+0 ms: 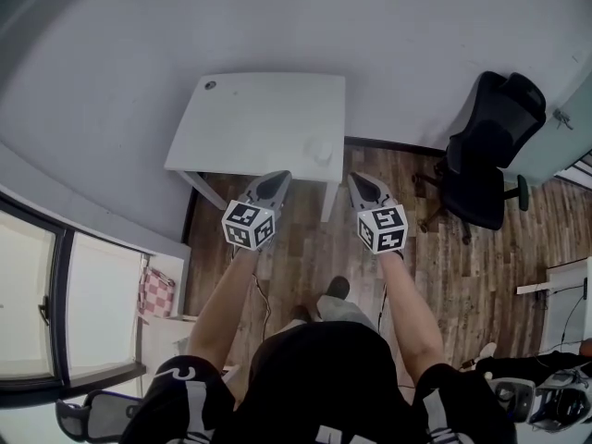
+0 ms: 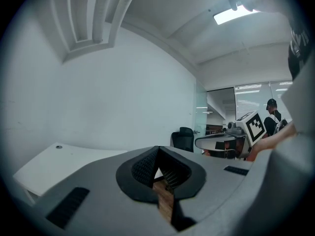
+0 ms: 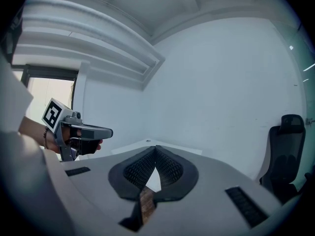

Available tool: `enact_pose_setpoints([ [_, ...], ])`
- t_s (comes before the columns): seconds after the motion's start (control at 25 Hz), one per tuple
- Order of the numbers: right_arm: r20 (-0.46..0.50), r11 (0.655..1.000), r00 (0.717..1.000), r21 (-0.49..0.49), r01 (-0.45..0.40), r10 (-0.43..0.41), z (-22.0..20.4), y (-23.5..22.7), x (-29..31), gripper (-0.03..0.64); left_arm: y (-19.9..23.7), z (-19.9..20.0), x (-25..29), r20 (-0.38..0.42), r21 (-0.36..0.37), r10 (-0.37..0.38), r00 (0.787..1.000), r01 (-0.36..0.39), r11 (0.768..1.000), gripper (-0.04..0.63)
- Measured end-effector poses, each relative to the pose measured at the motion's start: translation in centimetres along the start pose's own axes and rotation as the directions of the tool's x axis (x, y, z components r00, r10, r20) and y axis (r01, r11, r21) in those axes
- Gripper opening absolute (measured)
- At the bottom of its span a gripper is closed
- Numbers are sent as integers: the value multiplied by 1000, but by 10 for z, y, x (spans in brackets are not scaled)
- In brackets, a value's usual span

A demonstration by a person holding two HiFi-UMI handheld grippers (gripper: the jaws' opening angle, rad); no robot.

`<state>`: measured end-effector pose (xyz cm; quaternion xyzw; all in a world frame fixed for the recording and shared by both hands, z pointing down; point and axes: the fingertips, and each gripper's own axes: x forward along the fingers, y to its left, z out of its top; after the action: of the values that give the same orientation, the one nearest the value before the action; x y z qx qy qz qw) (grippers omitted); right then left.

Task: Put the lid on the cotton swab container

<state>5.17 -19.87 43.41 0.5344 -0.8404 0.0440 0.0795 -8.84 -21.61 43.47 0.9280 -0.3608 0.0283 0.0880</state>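
Note:
A white table (image 1: pixel 250 128) stands against the wall ahead of me. Near its front right corner sits a small round white object (image 1: pixel 320 150), too small to tell whether it is the container or the lid. My left gripper (image 1: pixel 277 179) hovers above the table's front edge, jaws shut and empty; its pads (image 2: pixel 147 165) meet at the tip. To its right, my right gripper (image 1: pixel 357 180) is also shut with nothing in it, its pads (image 3: pixel 167 165) closed together. Each gripper shows in the other's view: the right gripper (image 2: pixel 216 142) and the left gripper (image 3: pixel 91 131).
A black office chair (image 1: pixel 490 146) stands on the wooden floor (image 1: pixel 305 239) to the right of the table. A window (image 1: pixel 55 294) and a pink checkered item (image 1: pixel 155 294) are at the left. The table has a small dark grommet (image 1: pixel 210 85) at its far left corner.

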Motion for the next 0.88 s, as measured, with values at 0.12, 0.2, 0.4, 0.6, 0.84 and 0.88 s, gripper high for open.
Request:
enact_pose_setpoints([
  [0.12,-1,1000,1000,3,-13,13,1,-11,16,14,9,1,14,-5,-2,8,1000,-8,1000,25],
  [0.2,-2,1000,1000,8,-19,19,1,-19,26,14,15,2,23,-8,-3,15,1000,-15,1000,25],
  [0.4,9,999,999,19,-37,37,7,-36,48,14,27,7,48,-8,-11,28,1000,-28,1000,25],
  [0.6,15,998,999,26,-53,53,10,-53,61,14,31,14,70,-9,-4,36,999,-36,999,25],
  [0.84,13,998,998,36,-61,60,7,-76,72,14,33,15,92,-23,-4,42,999,-42,999,25],
  [0.88,14,997,998,39,-62,61,7,-80,73,14,32,15,96,-26,-4,43,999,-43,999,25],
])
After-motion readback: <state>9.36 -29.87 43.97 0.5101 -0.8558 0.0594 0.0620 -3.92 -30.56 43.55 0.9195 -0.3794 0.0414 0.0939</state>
